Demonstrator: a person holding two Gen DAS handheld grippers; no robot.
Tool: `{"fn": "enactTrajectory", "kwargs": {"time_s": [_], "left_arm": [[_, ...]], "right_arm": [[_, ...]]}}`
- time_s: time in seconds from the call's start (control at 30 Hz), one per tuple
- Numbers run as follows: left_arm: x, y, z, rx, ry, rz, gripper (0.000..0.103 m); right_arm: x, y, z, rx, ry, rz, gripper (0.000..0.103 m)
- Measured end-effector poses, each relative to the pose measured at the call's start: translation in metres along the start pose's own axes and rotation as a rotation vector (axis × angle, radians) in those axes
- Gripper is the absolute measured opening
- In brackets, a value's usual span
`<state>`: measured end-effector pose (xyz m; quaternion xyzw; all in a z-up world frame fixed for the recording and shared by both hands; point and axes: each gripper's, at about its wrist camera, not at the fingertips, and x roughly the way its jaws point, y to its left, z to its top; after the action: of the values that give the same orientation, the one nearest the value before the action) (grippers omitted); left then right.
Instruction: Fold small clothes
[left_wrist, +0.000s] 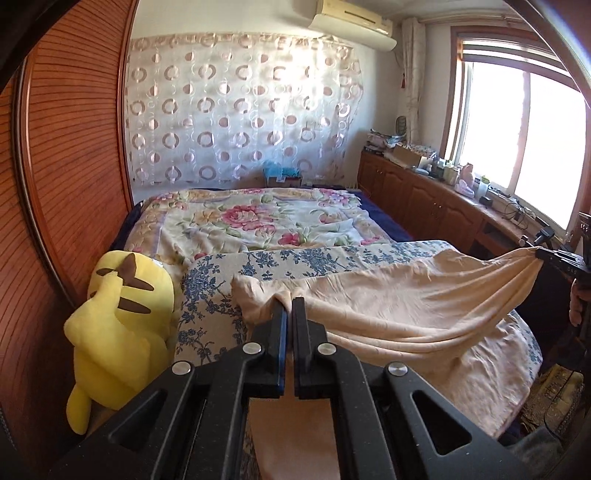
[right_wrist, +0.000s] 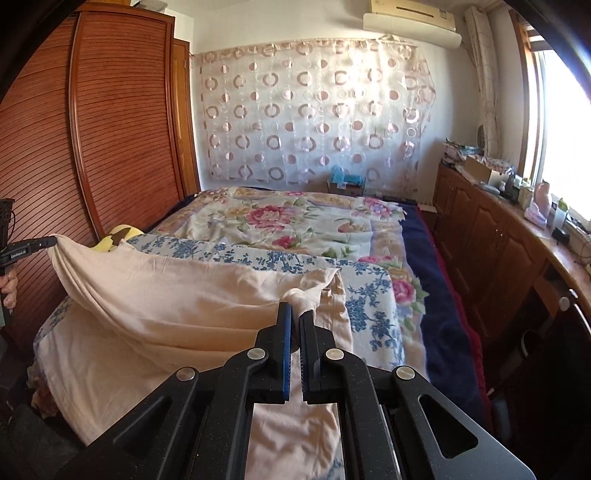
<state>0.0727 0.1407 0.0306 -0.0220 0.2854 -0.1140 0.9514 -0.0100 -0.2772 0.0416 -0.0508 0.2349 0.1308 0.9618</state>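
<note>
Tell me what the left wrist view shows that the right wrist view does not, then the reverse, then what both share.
Left wrist only: the whole yellow plush toy beside the bed, and the right tool pinching the cloth's far corner. Right wrist only: the left tool gripping the opposite corner, and the navy blanket edge along the bed. Both: the cream cloth stretched between the shut tools over the blue-flowered cover, the circle-patterned curtain.

Left wrist view: I look from behind the left gripper, tilted down over the near end of the bed, facing the curtained wall.
Right wrist view: I look from behind the right gripper, same heading, window side.
Nearness: both sit close above the cream cloth.
Shared: bed, cloth, wardrobe, each other's gripper at the frame edge.
</note>
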Motion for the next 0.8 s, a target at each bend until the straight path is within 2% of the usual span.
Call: {"fn": "enactTrajectory", "kwargs": {"time_s": [0.17, 0.27, 0.43, 0.53, 0.6, 0.67, 0.7, 0.73, 0.77, 0.8], "left_arm": [[-0.029, 0.003, -0.029, -0.008, 0.020, 0.004, 0.003], [-0.015, 0.007, -0.064, -0.011, 0.104, 0.037, 0.003], [0.028, 0.009, -0.121, -0.016, 0.278, 0.074, 0.003], [0.033, 0.002, -0.132, 0.003, 0.295, 0.078, 0.007], [0.029, -0.002, -0.132, 0.008, 0.279, 0.080, 0.040], [0.024, -0.005, -0.127, 0.013, 0.245, 0.065, 0.050], [0.022, -0.007, -0.124, 0.014, 0.233, 0.060, 0.063], [0.020, -0.008, -0.122, 0.012, 0.222, 0.059, 0.071], [0.016, -0.008, -0.120, 0.013, 0.210, 0.053, 0.078], [0.014, -0.010, -0.118, 0.015, 0.199, 0.043, 0.078]], "right_arm": [[-0.042, -0.001, -0.020, -0.021, 0.009, -0.017, 0.004], [-0.045, -0.005, -0.042, -0.012, 0.053, -0.023, 0.004], [-0.004, -0.008, -0.095, 0.055, 0.206, -0.003, 0.004], [0.023, -0.005, -0.119, 0.060, 0.279, -0.012, 0.004], [0.034, -0.004, -0.122, 0.063, 0.295, -0.019, 0.004], [0.038, -0.006, -0.122, 0.081, 0.297, -0.019, 0.006], [0.038, -0.008, -0.121, 0.086, 0.294, -0.018, 0.011], [0.038, -0.009, -0.117, 0.087, 0.288, -0.026, 0.015], [0.036, -0.011, -0.118, 0.090, 0.278, -0.030, 0.025], [0.032, -0.012, -0.119, 0.095, 0.269, -0.033, 0.035]]}}
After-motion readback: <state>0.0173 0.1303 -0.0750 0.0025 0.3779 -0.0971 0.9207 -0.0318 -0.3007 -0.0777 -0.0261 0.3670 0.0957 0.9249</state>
